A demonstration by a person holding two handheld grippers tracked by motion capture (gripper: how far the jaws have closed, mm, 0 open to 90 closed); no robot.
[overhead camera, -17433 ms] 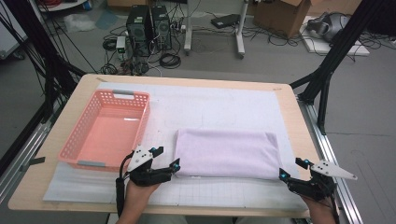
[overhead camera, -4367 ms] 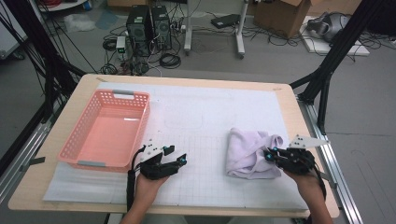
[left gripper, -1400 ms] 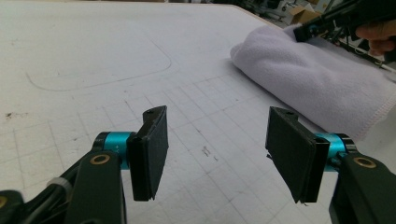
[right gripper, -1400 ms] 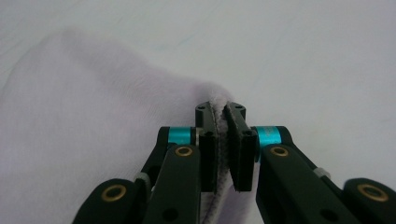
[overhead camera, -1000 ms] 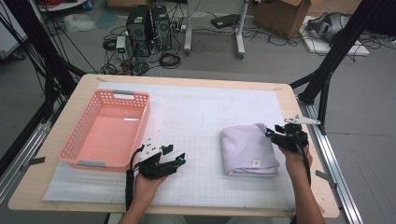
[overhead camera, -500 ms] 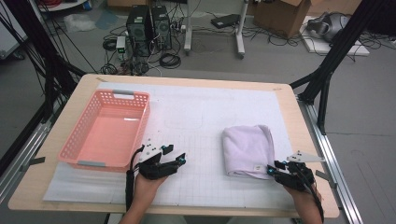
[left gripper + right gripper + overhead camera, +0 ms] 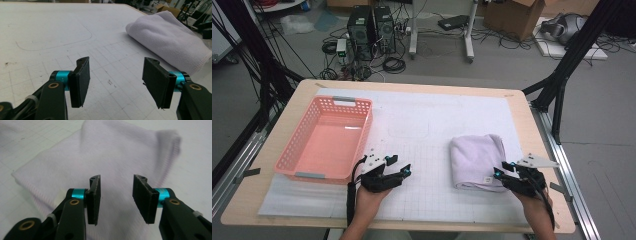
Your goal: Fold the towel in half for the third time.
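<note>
The right gripper (image 7: 507,176) is being held at the near right corner of the folded lavender towel (image 7: 477,160), its jaws standing apart with nothing pinched between them; they have just been opening a little after closing. In the right gripper view the gripper (image 7: 117,196) is seen hovering over the towel (image 7: 105,157), and whether the pads are brushing the cloth below cannot be told, since the tips are cutting off that patch. The far edge of the towel is blurred there (its hem at the upper right is being smeared out of focus).

The left gripper (image 7: 399,169) is being rested on the white gridded mat (image 7: 422,125), well apart from the towel, with its jaws (image 7: 116,80) spread wide and only bare mat showing between them. In the left gripper view the towel (image 7: 170,37) is being shown as a soft roll, cut off by the right edge.

The pink basket (image 7: 287,155) is lying at the left of the table (image 7: 522,115), just beside the left hand (image 7: 367,200); its near rim is being partly covered by the gripper's cable. A small tag on the towel's near edge is too small to read.
</note>
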